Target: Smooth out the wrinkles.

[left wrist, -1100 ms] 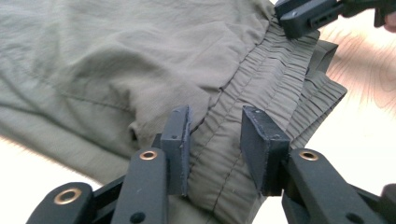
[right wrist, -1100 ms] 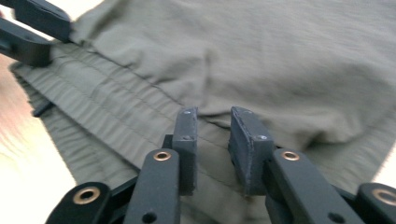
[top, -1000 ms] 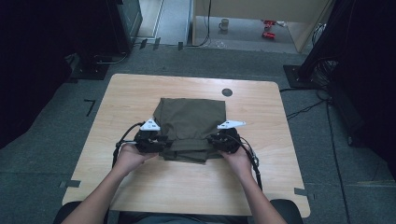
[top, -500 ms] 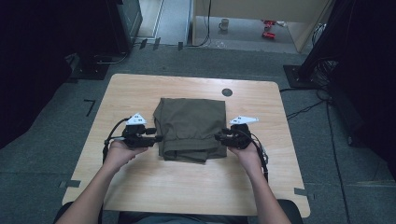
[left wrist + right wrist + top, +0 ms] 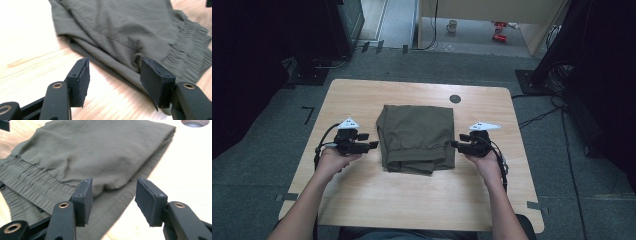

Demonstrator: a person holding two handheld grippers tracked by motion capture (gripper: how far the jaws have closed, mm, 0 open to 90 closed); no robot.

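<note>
A folded olive-green garment [image 5: 417,137] with a gathered elastic waistband lies flat in the middle of the wooden table [image 5: 362,95]. My left gripper [image 5: 373,145] rests just off its left edge, pointing at it. Its jaws have just been opening and stand open, with bare table and the cloth's hem [image 5: 117,65] beyond the gap. My right gripper [image 5: 454,145] sits at the garment's right edge, its jaws also just opened. The cloth [image 5: 100,152] lies ahead of its pads [image 5: 85,200], which do not press on it. A hand holds each gripper.
A small round dark hole [image 5: 455,98] sits in the tabletop behind the garment's far right corner and also shows at the top of the right gripper view as the hole [image 5: 195,122]. Black equipment stands flank the table. A mug [image 5: 452,25] stands on the floor far behind.
Both grippers have drawn apart from the garment's near corners, the left one leftward and the right one rightward, and their jaws stand wider. The garment lies still and folded.
</note>
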